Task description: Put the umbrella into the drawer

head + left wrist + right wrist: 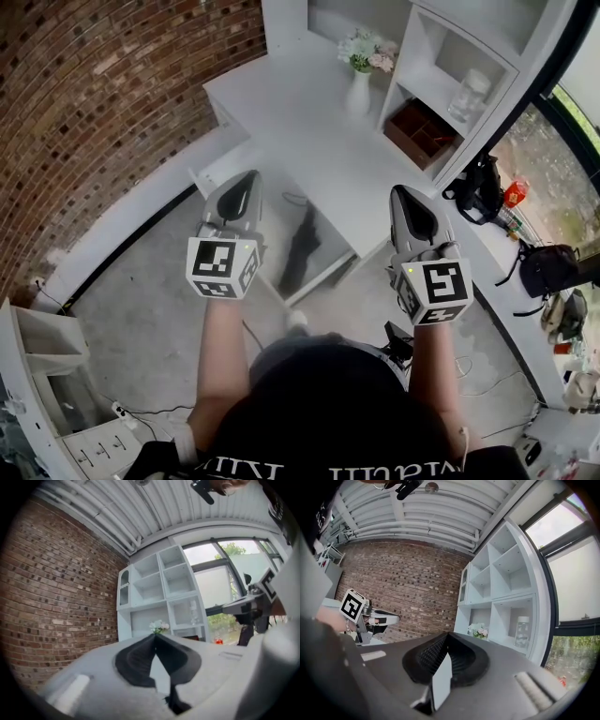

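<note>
The black folded umbrella point(300, 251) lies inside the open white drawer point(330, 253) below the desk, seen in the head view between my two hands. Both grippers are held up above it, pointing level towards the desk, and neither touches it. My left gripper point(251, 174) point(154, 636) is shut, its dark pads meeting at the tip with nothing between them. My right gripper point(397, 189) point(448, 633) is also shut and empty. The umbrella does not show in either gripper view.
A white desk point(309, 112) carries a vase of flowers point(361, 66) point(158, 626) point(477, 631). A white shelf unit point(450, 75) with a brown box point(422, 127) stands to the right. A brick wall point(94, 94) is at the left, bags point(478, 192) hang at the right, and a small cabinet point(56, 375) stands bottom left.
</note>
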Tool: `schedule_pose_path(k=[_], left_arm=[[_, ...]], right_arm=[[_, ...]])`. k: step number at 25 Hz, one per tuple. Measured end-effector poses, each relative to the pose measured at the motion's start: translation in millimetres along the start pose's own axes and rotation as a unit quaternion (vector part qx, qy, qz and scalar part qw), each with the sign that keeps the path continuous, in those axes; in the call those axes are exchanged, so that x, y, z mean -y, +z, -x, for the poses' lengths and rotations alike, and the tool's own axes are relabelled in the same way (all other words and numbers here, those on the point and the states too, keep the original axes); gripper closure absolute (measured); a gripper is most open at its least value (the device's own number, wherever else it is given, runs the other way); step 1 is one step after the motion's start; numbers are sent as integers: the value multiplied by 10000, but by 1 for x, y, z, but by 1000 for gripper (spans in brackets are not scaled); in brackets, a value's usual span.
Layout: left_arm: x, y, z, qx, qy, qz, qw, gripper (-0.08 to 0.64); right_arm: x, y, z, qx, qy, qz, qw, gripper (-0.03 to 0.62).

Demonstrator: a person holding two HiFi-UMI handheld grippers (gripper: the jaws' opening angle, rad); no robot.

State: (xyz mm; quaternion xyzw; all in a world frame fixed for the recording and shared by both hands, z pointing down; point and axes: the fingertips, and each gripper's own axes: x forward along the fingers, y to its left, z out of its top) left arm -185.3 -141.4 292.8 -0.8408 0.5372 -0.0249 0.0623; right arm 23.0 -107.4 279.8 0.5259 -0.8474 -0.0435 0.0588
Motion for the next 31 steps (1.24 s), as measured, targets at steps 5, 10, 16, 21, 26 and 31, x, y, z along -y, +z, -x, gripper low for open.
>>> schedule_pose_path(k=[5,10,16,21,26,31], left_arm=[[-9,18,1,203,175,-103,9996,561],[-16,35,0,340,285,-240,9987,561],[-25,42,1,331,323,-240,9986,565],[-23,46,-1,286,297,-349,9985,565],[-23,46,-1,251,275,-409,9985,565],[-23,48,-3,301,247,-434,9983,565]], right_arm=[[10,14,0,265,-30,-73,9996,589],[20,27,-3,463,-9,-100,9989,589],[23,34,-6,462,-61,-55,9989,589],[24,34,-10,434,-17,1,9991,589],[19,32,-13,376,52,95,9992,589],[23,27,-14,343,43,119,9993,589]])
